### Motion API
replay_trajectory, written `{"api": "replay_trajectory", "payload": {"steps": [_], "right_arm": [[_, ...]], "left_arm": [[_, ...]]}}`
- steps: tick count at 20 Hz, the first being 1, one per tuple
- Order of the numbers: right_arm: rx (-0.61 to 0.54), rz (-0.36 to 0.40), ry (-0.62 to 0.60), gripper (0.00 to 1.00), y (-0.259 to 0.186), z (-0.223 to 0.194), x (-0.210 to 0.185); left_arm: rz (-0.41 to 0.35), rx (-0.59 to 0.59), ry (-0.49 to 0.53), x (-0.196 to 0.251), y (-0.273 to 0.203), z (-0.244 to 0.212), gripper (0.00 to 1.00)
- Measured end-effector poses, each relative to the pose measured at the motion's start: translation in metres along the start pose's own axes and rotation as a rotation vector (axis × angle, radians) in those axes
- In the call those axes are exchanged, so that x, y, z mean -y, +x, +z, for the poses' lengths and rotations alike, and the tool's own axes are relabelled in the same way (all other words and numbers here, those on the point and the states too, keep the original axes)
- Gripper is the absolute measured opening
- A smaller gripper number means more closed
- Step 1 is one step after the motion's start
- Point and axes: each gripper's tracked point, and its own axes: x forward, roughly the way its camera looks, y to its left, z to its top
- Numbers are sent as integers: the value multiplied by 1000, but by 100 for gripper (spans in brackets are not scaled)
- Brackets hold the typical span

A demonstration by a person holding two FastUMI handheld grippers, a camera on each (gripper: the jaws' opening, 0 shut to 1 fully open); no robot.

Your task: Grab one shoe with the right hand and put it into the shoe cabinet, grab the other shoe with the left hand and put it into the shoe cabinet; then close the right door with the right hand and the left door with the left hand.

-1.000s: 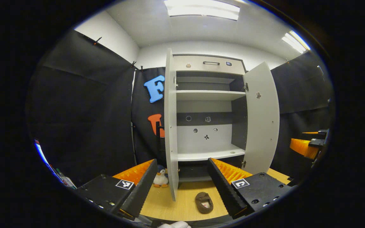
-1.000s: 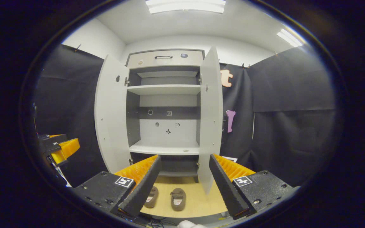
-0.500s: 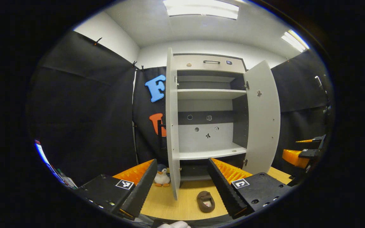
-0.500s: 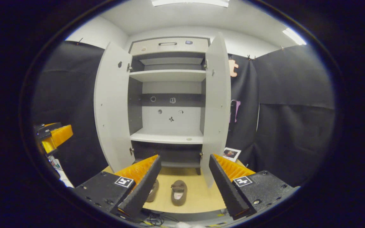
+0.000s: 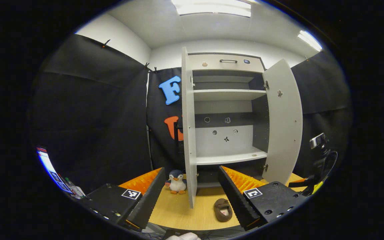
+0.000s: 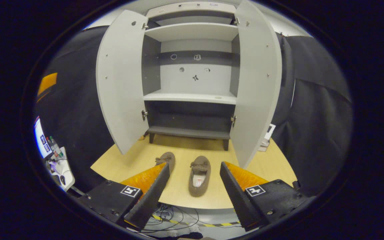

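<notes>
Two brown shoes lie side by side on the wooden floor board (image 6: 212, 200) in the lower centre of the right gripper view. The right-hand shoe (image 6: 199, 175) is in full sight between the fingers of the right gripper (image 6: 194, 191), heel toward the camera. The left-hand shoe (image 6: 167, 158) is partly hidden behind that gripper's left finger. Neither shoe is touched. The right gripper's fingers stand wide apart, holding nothing.

Above the shoes, in the upper centre of the frame, stands the shoe cabinet (image 6: 192, 96). Its left door (image 6: 120, 80) and right door (image 6: 257, 83) are both swung open, and its white shelves are bare.

In the left gripper view, one shoe (image 5: 223, 209) lies at the bottom centre, just beside the inner edge of the right finger of the left gripper (image 5: 192, 195). This gripper's fingers are likewise spread apart and hold nothing. A toy penguin (image 5: 177, 182) stands on the floor board to the left of the near door's edge.
</notes>
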Motion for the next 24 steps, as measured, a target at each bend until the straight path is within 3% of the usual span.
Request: {"api": "replay_trajectory", "payload": {"steps": [8, 16, 22, 23, 24], "right_arm": [[-185, 32, 11, 96, 98, -65, -6], [-312, 39, 35, 92, 187, -104, -12], [-317, 18, 82, 90, 240, -105, 0], [-325, 18, 92, 84, 250, -105, 2], [-338, 19, 105, 87, 257, -107, 4]], "left_arm": [[70, -22, 1, -5, 5, -3, 96], [116, -46, 22, -11, 9, -7, 96], [164, -61, 36, -14, 12, -9, 96], [169, -62, 36, -14, 12, -9, 96], [171, -64, 35, -14, 12, -9, 96]]}}
